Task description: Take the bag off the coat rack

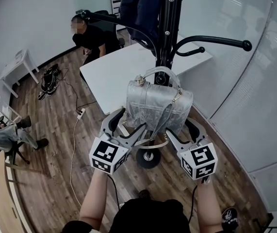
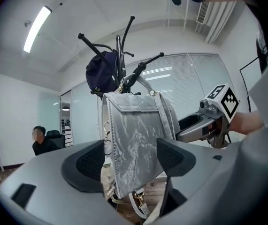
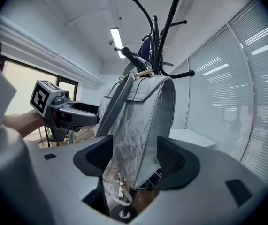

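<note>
Centrally, silver bag (image 1: 158, 106) hangs by its handle on black coat rack (image 1: 165, 28). Left hand-held gripper (image 2: 129, 159) and right hand-held gripper (image 3: 134, 158) both spread wide, bag between jaws. Marker cubes (image 1: 108, 155) show black-and-white squares.

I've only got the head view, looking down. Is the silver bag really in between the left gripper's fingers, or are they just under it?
Observer: Between them. In the left gripper view the silver bag hangs between the fingers of the left gripper, and they stand wide apart.
Operator: What about the other one?
Observer: Same in the right gripper view: the right gripper is open, with the bag's other end between its fingers.
Operator: Is the bag off the hook yet?
Observer: No. Seen from below in the left gripper view, its handle loops over an arm of the coat rack.
</note>
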A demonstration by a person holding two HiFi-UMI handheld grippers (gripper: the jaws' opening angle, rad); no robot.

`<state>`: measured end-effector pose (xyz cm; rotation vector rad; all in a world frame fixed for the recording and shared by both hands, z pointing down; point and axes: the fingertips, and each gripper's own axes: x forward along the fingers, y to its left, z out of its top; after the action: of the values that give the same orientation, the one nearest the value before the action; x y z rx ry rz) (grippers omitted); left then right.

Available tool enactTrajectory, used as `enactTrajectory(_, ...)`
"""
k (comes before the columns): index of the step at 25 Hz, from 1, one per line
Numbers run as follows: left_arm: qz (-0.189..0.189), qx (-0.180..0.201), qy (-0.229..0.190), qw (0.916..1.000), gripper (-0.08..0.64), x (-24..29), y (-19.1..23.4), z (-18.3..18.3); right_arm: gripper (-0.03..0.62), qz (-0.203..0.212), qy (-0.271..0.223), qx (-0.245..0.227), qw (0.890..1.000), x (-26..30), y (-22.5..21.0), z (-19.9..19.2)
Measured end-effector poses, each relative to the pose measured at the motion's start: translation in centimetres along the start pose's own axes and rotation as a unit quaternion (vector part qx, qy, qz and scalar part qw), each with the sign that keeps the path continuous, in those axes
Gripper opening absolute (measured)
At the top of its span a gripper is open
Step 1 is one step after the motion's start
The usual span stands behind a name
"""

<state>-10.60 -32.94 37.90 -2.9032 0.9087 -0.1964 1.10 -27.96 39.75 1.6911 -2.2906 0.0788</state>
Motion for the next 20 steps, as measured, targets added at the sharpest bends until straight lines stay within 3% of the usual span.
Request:
enactTrajectory(9,-0.047,0.004,-0.001,0.9989,0.351,1.8,-1.0,0.4,0.290,0.017,-0.011,-0.009,1.000,1.6,0.7,1.4)
enactTrajectory(20,-0.017,-0.001,-0.001,0.9999,0.350,2.6,-0.6,0.2,0.290,-0.016,-0.011,-0.029,0.999,2.5,0.3,1.6)
